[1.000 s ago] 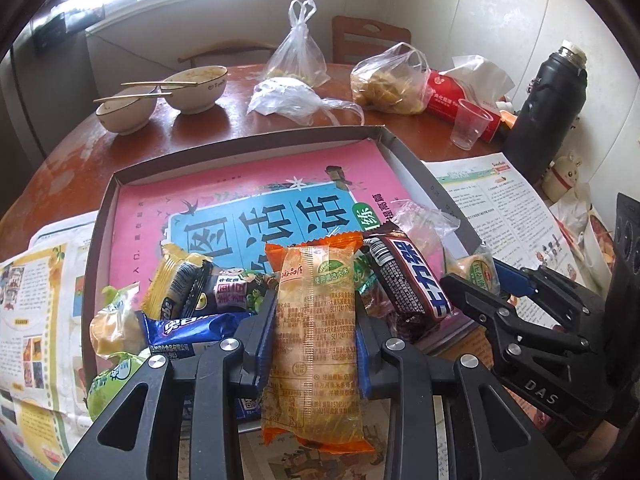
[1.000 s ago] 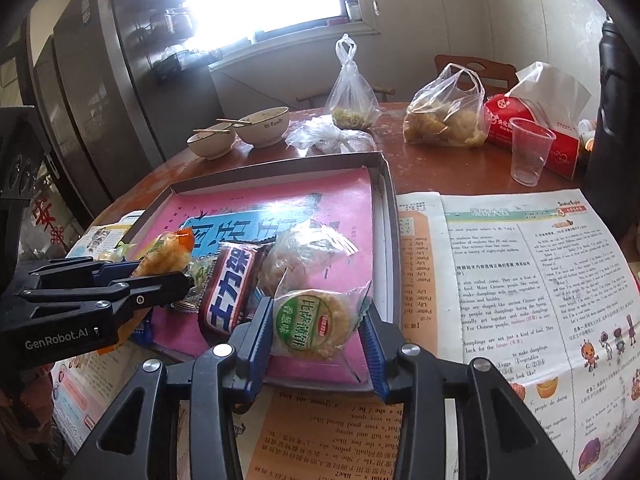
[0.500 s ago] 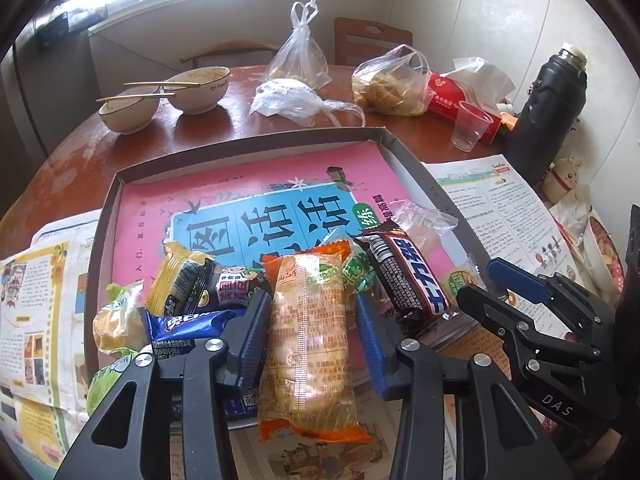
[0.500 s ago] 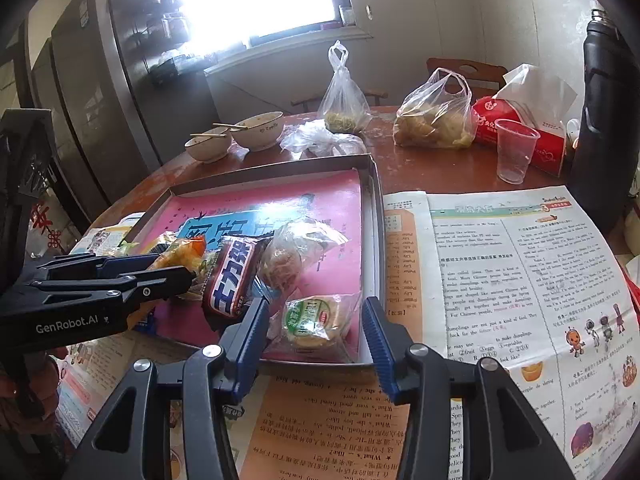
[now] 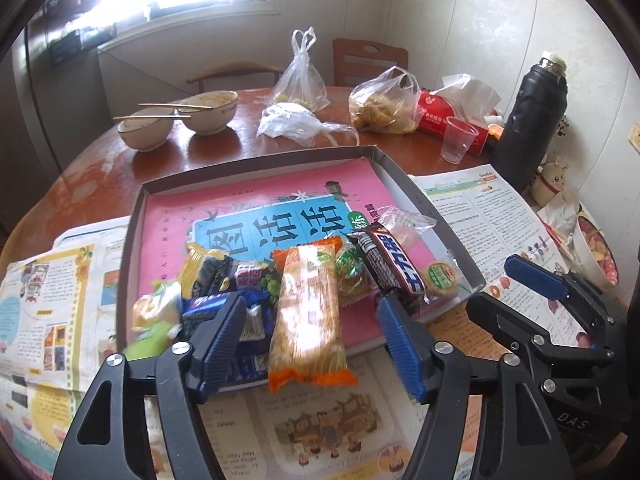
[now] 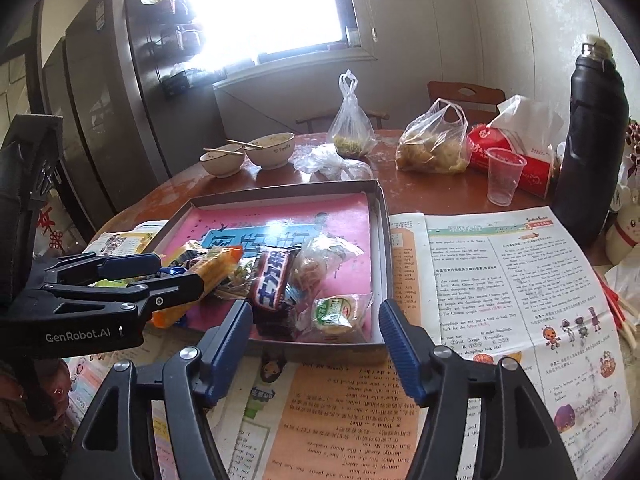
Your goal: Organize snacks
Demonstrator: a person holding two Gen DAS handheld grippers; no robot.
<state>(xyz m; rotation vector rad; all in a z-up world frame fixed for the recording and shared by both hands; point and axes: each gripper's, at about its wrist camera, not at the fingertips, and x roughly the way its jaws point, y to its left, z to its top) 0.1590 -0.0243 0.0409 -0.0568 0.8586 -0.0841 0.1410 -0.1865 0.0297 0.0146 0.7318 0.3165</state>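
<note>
A grey tray (image 5: 416,192) (image 6: 382,216) with a pink book inside holds a pile of snacks at its near edge. An orange-wrapped cracker pack (image 5: 308,312) (image 6: 208,270) lies over the near rim, free between the jaws of my open left gripper (image 5: 312,340). A dark chocolate bar (image 5: 394,264) (image 6: 272,280) and a round green-label cake (image 5: 440,276) (image 6: 334,312) lie to its right. My right gripper (image 6: 316,344) is open and empty, just in front of the tray, with the round cake beyond it. Each gripper shows in the other's view, the left (image 6: 176,272) and the right (image 5: 516,292).
Newspaper (image 6: 500,280) covers the near table around the tray. At the back stand two bowls with chopsticks (image 5: 180,120), plastic food bags (image 5: 380,104), a red tissue pack (image 5: 440,116), a clear plastic cup (image 5: 458,140) and a black thermos (image 5: 532,120). A chair stands behind.
Both grippers opened and pulled back toward me. The left let go of the orange cracker pack and the right let go of the round cake; both now lie in the tray.
</note>
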